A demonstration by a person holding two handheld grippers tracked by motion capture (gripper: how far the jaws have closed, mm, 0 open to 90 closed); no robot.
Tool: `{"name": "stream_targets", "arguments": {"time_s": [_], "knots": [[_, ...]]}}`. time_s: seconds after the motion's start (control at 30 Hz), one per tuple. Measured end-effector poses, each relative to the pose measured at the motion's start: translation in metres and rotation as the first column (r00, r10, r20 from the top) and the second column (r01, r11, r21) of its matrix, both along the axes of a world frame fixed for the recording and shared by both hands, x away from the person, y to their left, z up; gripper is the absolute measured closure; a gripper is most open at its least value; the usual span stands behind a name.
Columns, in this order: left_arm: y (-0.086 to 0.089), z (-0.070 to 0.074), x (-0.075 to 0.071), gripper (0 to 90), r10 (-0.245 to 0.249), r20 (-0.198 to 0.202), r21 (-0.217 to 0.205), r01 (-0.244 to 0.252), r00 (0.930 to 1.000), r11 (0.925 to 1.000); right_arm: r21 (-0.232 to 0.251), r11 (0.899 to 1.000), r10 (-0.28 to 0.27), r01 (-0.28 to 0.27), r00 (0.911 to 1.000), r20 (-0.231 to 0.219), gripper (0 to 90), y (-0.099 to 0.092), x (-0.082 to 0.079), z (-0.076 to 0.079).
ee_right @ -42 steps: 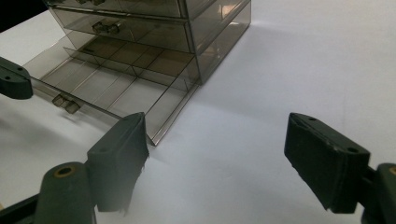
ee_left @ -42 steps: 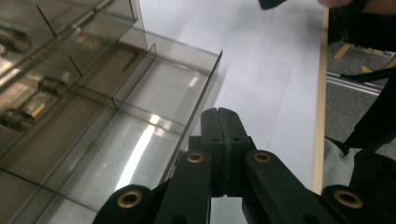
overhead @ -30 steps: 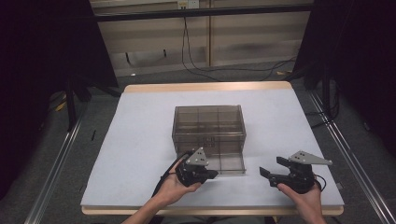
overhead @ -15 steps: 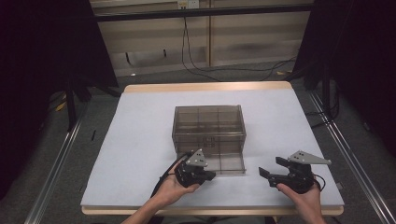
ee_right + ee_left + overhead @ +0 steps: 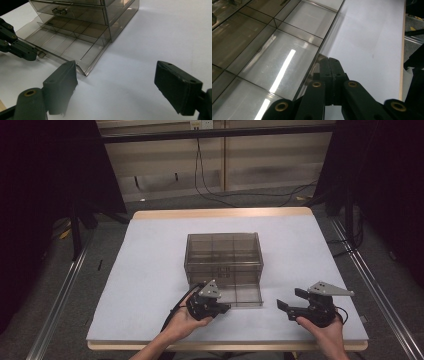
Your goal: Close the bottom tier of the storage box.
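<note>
In the high view the left gripper (image 5: 223, 309) sits at lower centre-left, its jaws shut on the knob of the bottom drawer (image 5: 240, 294), which is pulled out toward the bottom of the frame from a smoky transparent drawer cabinet (image 5: 224, 252) standing mid-frame on the white table (image 5: 150, 270). In the left gripper view the two black jaws meet at lower centre, pressed together against the drawer's front wall, and the divided drawer floor (image 5: 269, 50) fills the upper left, with bare table to the right. In the right gripper view the drawer's near corner (image 5: 85, 71) lies just beyond the left jaw, with the other gripper at the left edge holding the knob (image 5: 41, 54). At the lower right of the high view the right gripper (image 5: 286, 304) rests apart from the cabinet, jaws spread wide with nothing between them. Cables (image 5: 220, 195) trail on the floor beyond the table's far edge.
</note>
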State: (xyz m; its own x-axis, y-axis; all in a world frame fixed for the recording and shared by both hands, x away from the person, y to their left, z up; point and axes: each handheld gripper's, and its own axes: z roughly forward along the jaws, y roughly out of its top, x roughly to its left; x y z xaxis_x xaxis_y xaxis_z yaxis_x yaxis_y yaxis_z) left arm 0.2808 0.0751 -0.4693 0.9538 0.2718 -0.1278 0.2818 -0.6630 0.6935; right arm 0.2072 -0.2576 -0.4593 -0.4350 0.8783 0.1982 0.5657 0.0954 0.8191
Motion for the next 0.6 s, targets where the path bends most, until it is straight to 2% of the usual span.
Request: {"name": "stream_targets", "arguments": {"time_s": [0.03, 0.07, 0.1, 0.17, 0.27, 0.33, 0.4, 0.53, 0.6], "knots": [[0.0003, 0.0003, 0.0003, 90.0, -0.003, 0.004, 0.005, 0.003, 1.0000, 1.0000, 0.001, 1.000, 0.003, -0.003, 1.0000, 0.001, 18.1, 0.0001, 0.0002, 0.0000], [0.0000, 0.0005, -0.0004, 90.0, 0.014, -0.009, 0.001, -0.014, 0.9999, 0.9999, 0.001, 1.000, 0.003, -0.003, 1.0000, 0.001, 18.2, 0.0004, 0.0004, 0.0000], [-0.0004, -0.0011, -0.0002, 90.0, 0.019, -0.012, -0.022, -0.019, 0.9997, 0.9996, 0.001, 1.000, 0.004, -0.004, 1.0000, 0.000, 18.2, 0.0006, 0.0005, -0.0002], [-0.0003, -0.0007, -0.0003, 90.0, 0.020, -0.012, -0.013, -0.020, 0.9997, 0.9997, 0.001, 1.000, 0.005, -0.005, 1.0000, -0.001, 18.2, 0.0007, 0.0008, -0.0003], [-0.0003, -0.0012, 0.0000, 90.0, 0.022, -0.010, -0.024, -0.023, 0.9997, 0.9995, 0.000, 1.000, 0.004, -0.004, 1.0000, -0.002, 18.2, 0.0006, 0.0010, -0.0004], [0.0003, 0.0004, 0.0005, 90.0, 0.018, -0.011, -0.003, -0.018, 0.9998, 0.9998, 0.001, 1.000, 0.004, -0.004, 1.0000, -0.002, 18.3, 0.0005, 0.0007, -0.0002], [-0.0002, -0.0010, 0.0002, 90.0, 0.022, -0.013, -0.020, -0.023, 0.9997, 0.9996, 0.001, 1.000, 0.005, -0.005, 1.0000, -0.001, 18.3, 0.0006, 0.0003, -0.0001], [-0.0005, 0.0002, 0.0015, 90.0, 0.023, -0.019, 0.008, -0.023, 0.9996, 0.9997, 0.001, 1.000, 0.004, -0.004, 1.0000, -0.002, 18.3, 0.0000, 0.0002, 0.0000], [-0.0010, 0.0000, 0.0010, 90.0, 0.033, -0.020, 0.005, -0.033, 0.9993, 0.9995, 0.002, 1.000, 0.004, -0.004, 1.0000, -0.001, 18.3, 0.0001, 0.0003, 0.0000]]}}
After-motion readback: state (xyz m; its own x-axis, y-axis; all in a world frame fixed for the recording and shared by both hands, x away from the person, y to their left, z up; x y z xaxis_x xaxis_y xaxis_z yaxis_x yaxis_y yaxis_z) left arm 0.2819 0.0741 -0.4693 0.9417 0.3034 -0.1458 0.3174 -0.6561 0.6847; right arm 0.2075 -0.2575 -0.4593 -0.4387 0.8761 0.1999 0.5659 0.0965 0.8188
